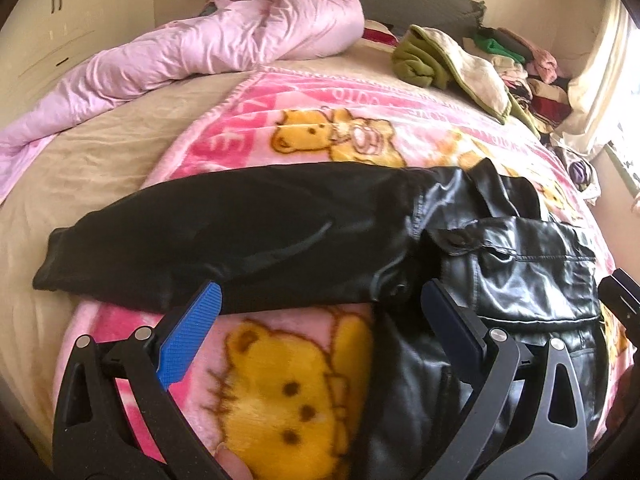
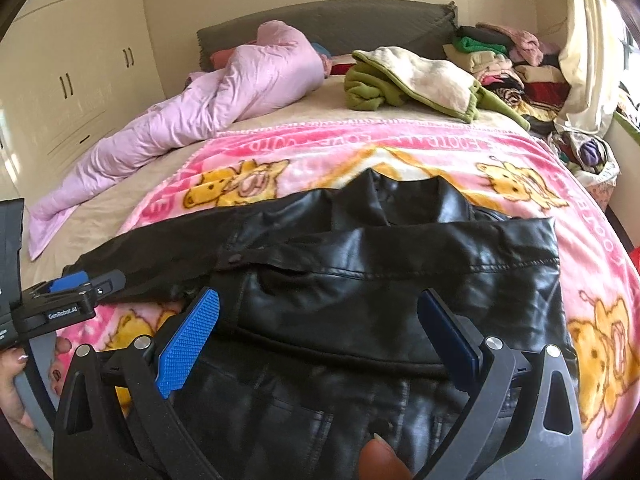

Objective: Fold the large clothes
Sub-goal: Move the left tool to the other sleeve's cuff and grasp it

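Observation:
A black leather jacket point(image 2: 400, 272) lies on a pink bear-print blanket point(image 2: 440, 152) on the bed. One sleeve point(image 1: 224, 232) stretches out to the left; the other side is folded across the body point(image 1: 528, 276). My left gripper point(image 1: 320, 312) is open and empty, hovering over the blanket just below the sleeve and beside the jacket's left edge. It also shows at the left of the right wrist view point(image 2: 76, 284). My right gripper point(image 2: 320, 320) is open and empty, above the folded jacket body.
A rumpled pink quilt point(image 2: 224, 104) lies along the far left of the bed. A green and cream garment point(image 2: 416, 80) sits at the back. Stacks of folded clothes point(image 2: 504, 64) pile at the far right by the curtain. White wardrobes point(image 2: 68, 64) stand left.

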Available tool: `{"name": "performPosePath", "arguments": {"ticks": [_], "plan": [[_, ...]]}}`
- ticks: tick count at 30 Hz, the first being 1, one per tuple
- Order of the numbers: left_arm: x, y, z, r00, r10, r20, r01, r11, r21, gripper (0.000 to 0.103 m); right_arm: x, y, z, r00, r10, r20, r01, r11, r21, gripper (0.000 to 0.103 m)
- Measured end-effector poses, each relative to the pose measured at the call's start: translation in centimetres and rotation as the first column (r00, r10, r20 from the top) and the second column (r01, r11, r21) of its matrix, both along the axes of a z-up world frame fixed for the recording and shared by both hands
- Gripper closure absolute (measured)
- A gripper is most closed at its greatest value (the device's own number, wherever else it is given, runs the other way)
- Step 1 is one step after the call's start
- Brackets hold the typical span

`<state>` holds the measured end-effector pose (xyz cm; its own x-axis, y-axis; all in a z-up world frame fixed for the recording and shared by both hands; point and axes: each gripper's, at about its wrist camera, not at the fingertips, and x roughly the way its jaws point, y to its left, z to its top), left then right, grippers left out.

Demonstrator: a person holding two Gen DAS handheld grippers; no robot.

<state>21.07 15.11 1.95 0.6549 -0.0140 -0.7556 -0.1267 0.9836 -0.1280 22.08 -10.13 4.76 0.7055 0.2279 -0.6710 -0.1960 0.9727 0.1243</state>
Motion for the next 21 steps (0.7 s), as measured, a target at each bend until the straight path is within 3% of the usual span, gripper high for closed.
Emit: {"name": "performPosePath", "arguments": {"ticks": [21], "plan": [[-1.7, 11.4, -1.5, 0.98, 0.199, -0.028, -0.2, 0.98, -0.013, 0.009, 1.3, 5.6, 0.4, 0.998, 0.054, 0.023, -0.054, 0.999, 0.005, 0.004]]}}
